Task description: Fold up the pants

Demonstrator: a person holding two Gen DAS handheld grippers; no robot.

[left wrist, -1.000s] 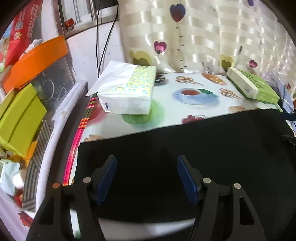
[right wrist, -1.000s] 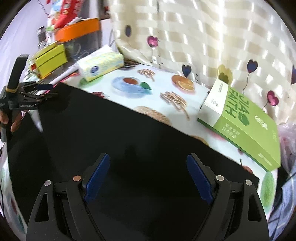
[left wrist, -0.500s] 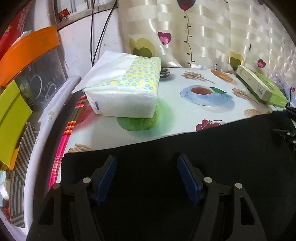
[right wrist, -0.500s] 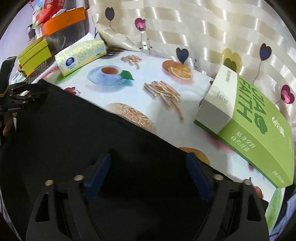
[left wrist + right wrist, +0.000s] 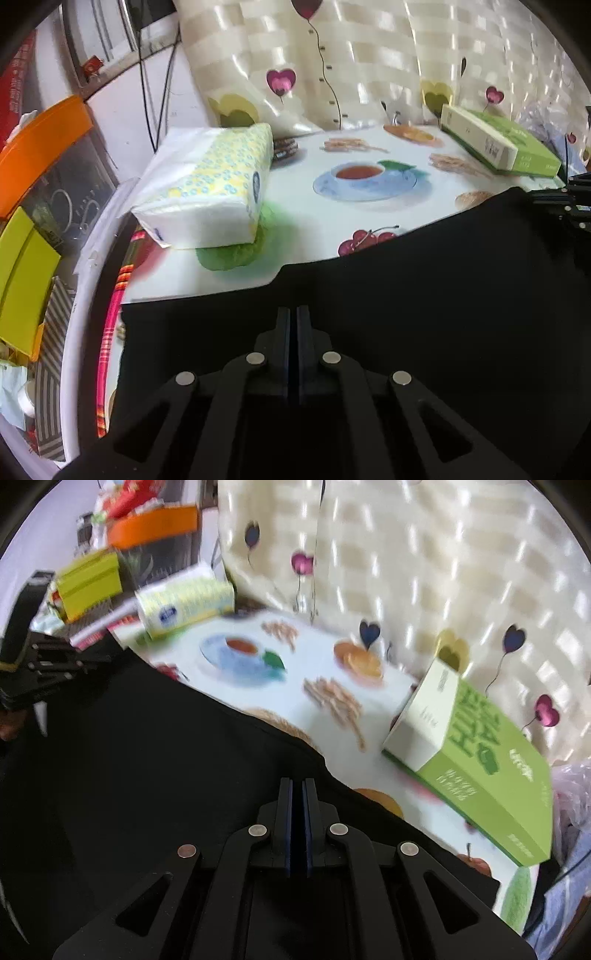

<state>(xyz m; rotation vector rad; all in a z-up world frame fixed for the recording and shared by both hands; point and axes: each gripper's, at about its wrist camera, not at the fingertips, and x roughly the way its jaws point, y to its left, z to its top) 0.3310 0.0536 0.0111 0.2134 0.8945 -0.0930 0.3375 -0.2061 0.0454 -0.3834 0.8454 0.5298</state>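
Note:
The black pants [image 5: 424,295] lie spread over the printed tablecloth [image 5: 314,221] and fill the lower part of both views [image 5: 147,757]. My left gripper [image 5: 293,314] is shut on the far edge of the pants, blue pads pressed together, and the cloth bulges up around it. My right gripper [image 5: 297,786] is shut on the same far edge further right. Each gripper shows in the other's view: the right one at the right edge [image 5: 569,206], the left one at the left edge [image 5: 48,668].
A tissue pack [image 5: 210,195] lies at the far left of the table, close to the pants' edge. A green box [image 5: 476,760] lies at the far right. A heart-print curtain [image 5: 369,62] hangs behind. Orange and yellow-green boxes [image 5: 22,258] stand left of the table.
Both grippers were open over the pants' far edge and have shut on it. The cloth edge now rises around each gripper.

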